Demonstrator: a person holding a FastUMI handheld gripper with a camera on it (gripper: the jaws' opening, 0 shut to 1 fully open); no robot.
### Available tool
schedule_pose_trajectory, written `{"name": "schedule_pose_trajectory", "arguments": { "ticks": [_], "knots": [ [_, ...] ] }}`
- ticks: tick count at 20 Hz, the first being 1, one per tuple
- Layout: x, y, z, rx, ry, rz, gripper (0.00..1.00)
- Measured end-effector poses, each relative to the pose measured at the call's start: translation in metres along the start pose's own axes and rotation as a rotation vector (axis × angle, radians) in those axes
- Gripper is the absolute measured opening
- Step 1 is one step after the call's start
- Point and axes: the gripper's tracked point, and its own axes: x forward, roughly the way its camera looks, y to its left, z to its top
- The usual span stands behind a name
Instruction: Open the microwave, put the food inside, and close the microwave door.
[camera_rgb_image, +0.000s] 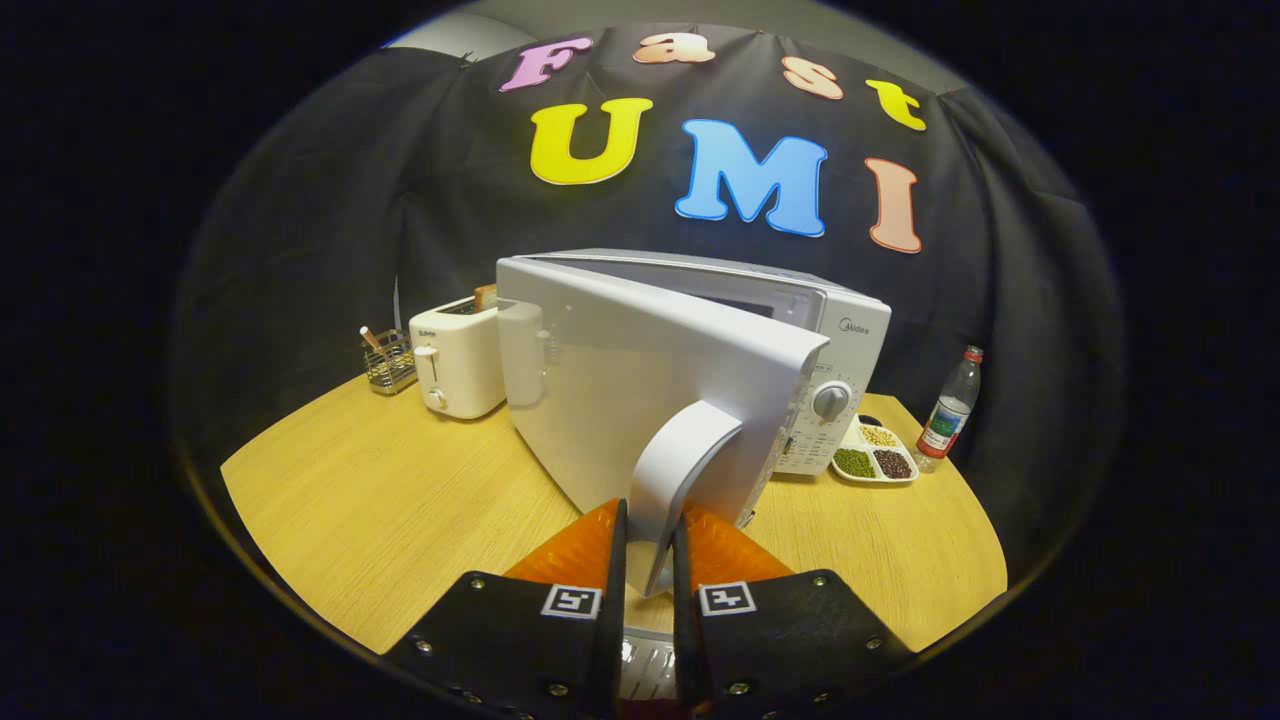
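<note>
- gripper (650, 545) nearest the camera, fingers closed onto the door handle (683, 470); the handle's lower end sits in the narrow gap between both fingers, one finger pressing each side
- door handle is a curved white bar, arcing up from the fingers to the free edge of the microwave door (640, 400)
- microwave door swung partly open, its white outer face turned toward the gripper, hinged on the far left side
- microwave (800, 330) body behind the door, white; a strip of the cavity opening shows above the door's top edge, inside too dark and narrow to make out
- control panel with a round knob (831, 401) on the microwave's right end, just beyond the door's free edge
- microwave stands on the wooden bench (380, 510)
- divided dish (875, 455) of beans and grains on the bench, just right of the microwave, beside the control panel
- water bottle (952, 408) upright, right of the dish, red cap
- toaster (458, 362) left of the microwave, a slice of bread (485, 296) sticking out of its slot
- wire rack (388, 362) left of the toaster, near it, something stick-like standing in it
</note>
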Motion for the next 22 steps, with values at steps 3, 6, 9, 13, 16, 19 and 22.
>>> {"name": "schedule_pose_trajectory", "arguments": {
  "ticks": [3,6,9,13,16,19,22],
  "knots": [
    [-0.012,0.026,-0.005,-0.021,0.004,0.027,0.22],
    [-0.022,0.056,-0.01,-0.039,0.005,0.06,0.22],
    [-0.031,0.085,-0.013,-0.043,0.004,0.089,0.22],
    [-0.041,0.121,-0.015,-0.011,-0.015,0.107,0.22],
    [-0.045,0.14,-0.014,-0.004,-0.024,0.093,0.22],
    [-0.05,0.153,-0.014,0.024,-0.024,0.091,0.22],
    [-0.062,0.176,-0.019,0.031,-0.023,0.144,0.27]
  ]
}}
